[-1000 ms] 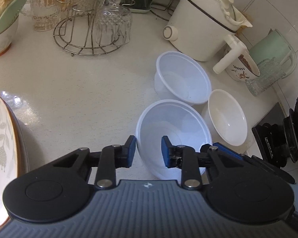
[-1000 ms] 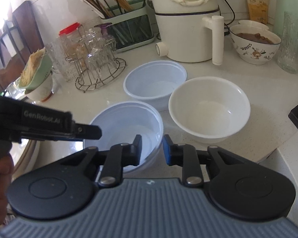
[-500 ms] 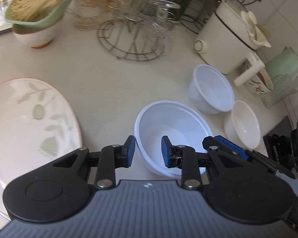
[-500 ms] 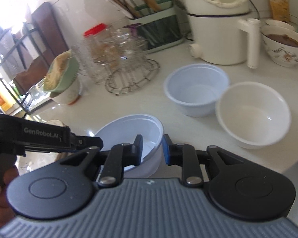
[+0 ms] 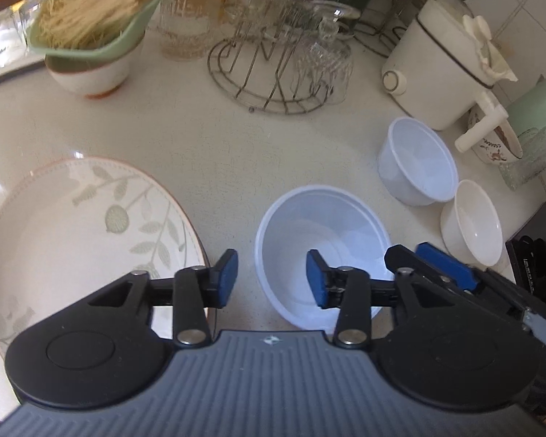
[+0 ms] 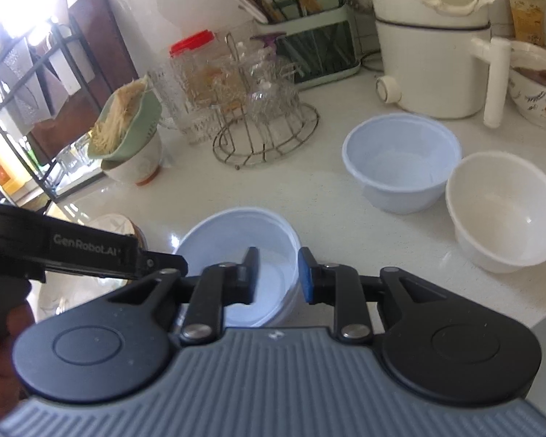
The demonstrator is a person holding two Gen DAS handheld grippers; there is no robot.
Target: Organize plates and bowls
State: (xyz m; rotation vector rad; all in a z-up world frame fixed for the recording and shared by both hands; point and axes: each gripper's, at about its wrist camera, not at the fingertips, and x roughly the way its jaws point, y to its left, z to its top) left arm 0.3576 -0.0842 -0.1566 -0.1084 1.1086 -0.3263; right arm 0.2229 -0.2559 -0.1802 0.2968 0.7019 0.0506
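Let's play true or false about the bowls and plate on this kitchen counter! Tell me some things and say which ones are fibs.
1. The nearest plastic bowl is empty. True.
2. The leaf-patterned plate sits inside that bowl. False: it lies on the counter beside it.
3. The left gripper is squeezing the bowl's rim. False: its jaws have just been opening; the rim stands between them, pads apart from it.
4. The green bowl holds noodles. True.
5. The other plastic bowl and the white bowl are stacked together. False: they stand side by side.
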